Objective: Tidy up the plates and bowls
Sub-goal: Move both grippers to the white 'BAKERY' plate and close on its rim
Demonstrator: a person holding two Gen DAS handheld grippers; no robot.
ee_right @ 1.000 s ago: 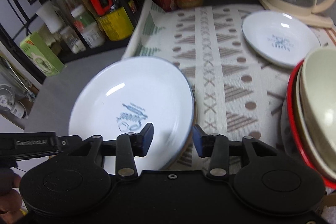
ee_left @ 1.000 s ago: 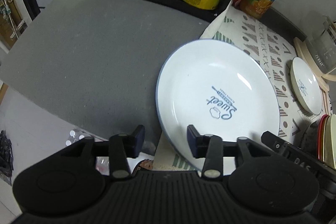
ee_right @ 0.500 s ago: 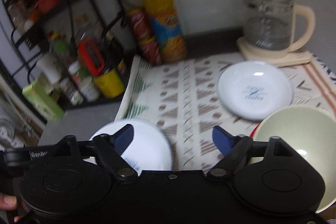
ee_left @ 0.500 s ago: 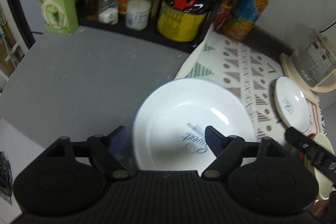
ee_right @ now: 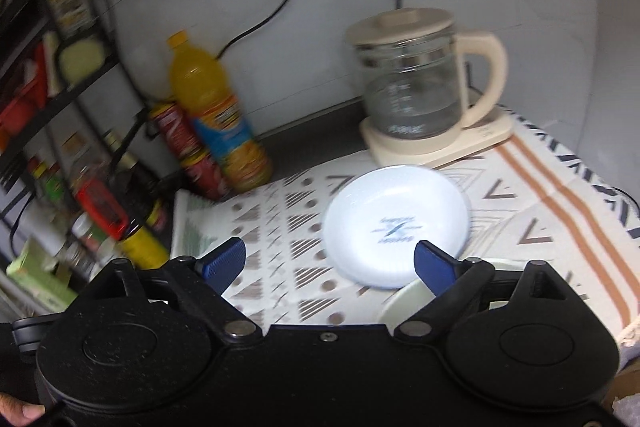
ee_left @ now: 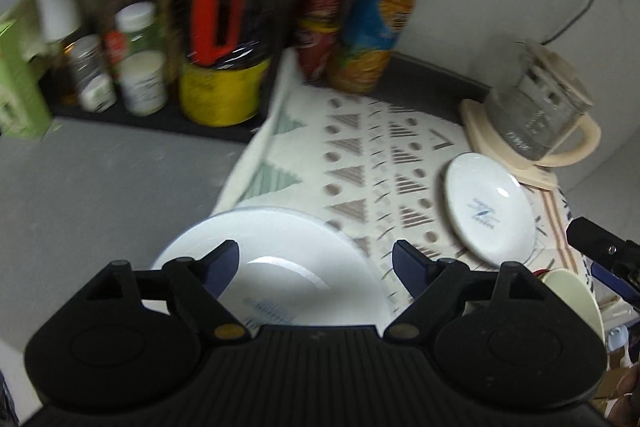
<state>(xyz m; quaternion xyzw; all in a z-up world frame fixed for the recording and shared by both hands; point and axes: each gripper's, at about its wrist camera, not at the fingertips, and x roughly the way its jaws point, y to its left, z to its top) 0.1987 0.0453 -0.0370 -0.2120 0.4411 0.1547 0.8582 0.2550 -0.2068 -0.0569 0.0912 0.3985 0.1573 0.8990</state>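
Left claw (ee_left: 316,264) jaws spread wide, nothing gripped; right claw (ee_right: 330,264) opening (empty); both angled downward

A glass kettle (ee_right: 416,99) stands near an orange juice bottle (ee_right: 216,119).

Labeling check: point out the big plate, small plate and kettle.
big plate (ee_left: 280,247): left wrist view, on its inner white surface.
small plate (ee_right: 396,211): right wrist view, on its centre above the print.
kettle (ee_right: 408,95): right wrist view, on its glass body.

Quick dish count on the mat

Two white plates, big one (ee_left: 280,251) and small one (ee_right: 396,223), one cream bowl (ee_left: 576,291), one glass kettle (ee_right: 416,87), one orange juice bottle (ee_right: 212,107).
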